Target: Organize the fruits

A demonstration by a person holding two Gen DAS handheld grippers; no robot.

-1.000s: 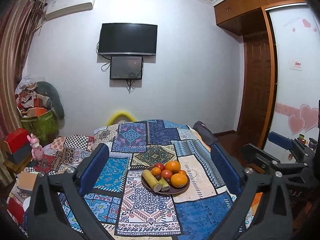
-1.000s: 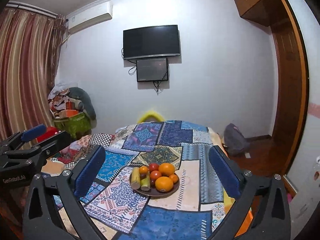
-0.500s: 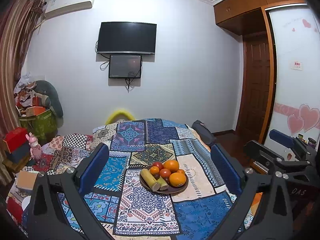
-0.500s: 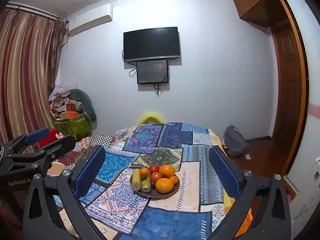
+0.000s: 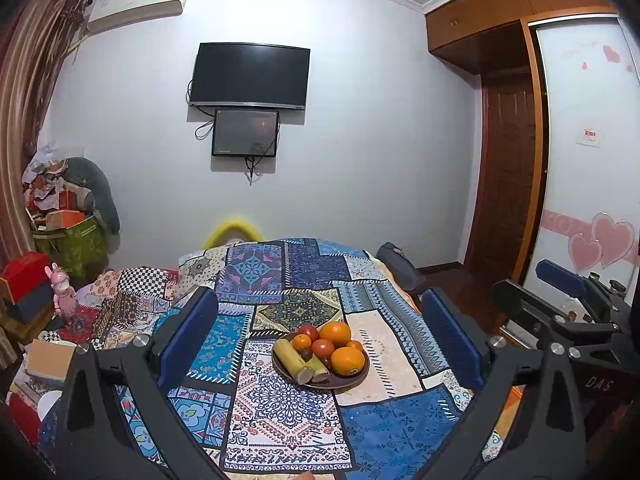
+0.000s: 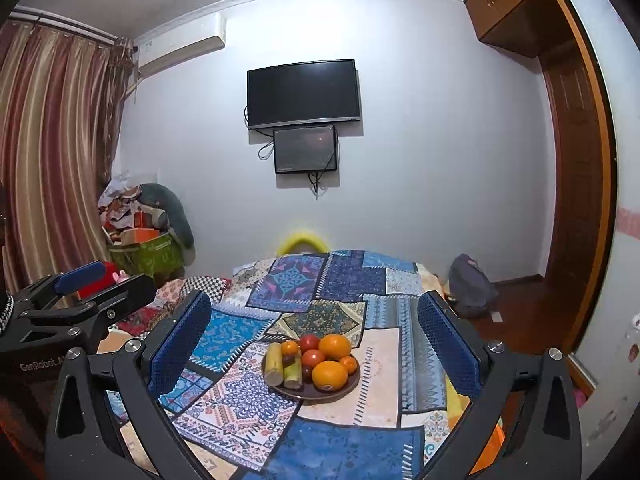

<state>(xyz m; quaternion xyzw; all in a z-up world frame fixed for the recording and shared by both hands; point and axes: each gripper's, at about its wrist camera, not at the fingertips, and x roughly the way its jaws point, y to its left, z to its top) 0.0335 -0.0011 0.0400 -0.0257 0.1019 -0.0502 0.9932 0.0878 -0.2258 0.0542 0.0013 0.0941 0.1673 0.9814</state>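
Note:
A dark wooden plate [image 5: 344, 385] [image 6: 347, 388] sits on a patchwork cloth and holds two large oranges [image 5: 347, 361] [image 6: 329, 374], small oranges, red tomatoes [image 5: 322, 347] [image 6: 313, 357], dark small fruits and two yellow-green cane pieces [image 5: 292, 357] [image 6: 273, 363]. My left gripper [image 5: 320, 336] is open and empty, above and in front of the plate. My right gripper [image 6: 314, 340] is open and empty, also short of the plate. Each gripper shows at the edge of the other's view.
The patchwork cloth [image 5: 288, 416] [image 6: 352, 448] covers a table. Boxes, a pink toy [image 5: 64, 292] and clutter stand at the left. A dark bag [image 6: 468, 288] lies on the floor at the right, near a wooden door [image 5: 504, 176].
Both grippers have drifted slightly; the plate sits a little lower and nearer the middle in both views. Both stay open and empty.

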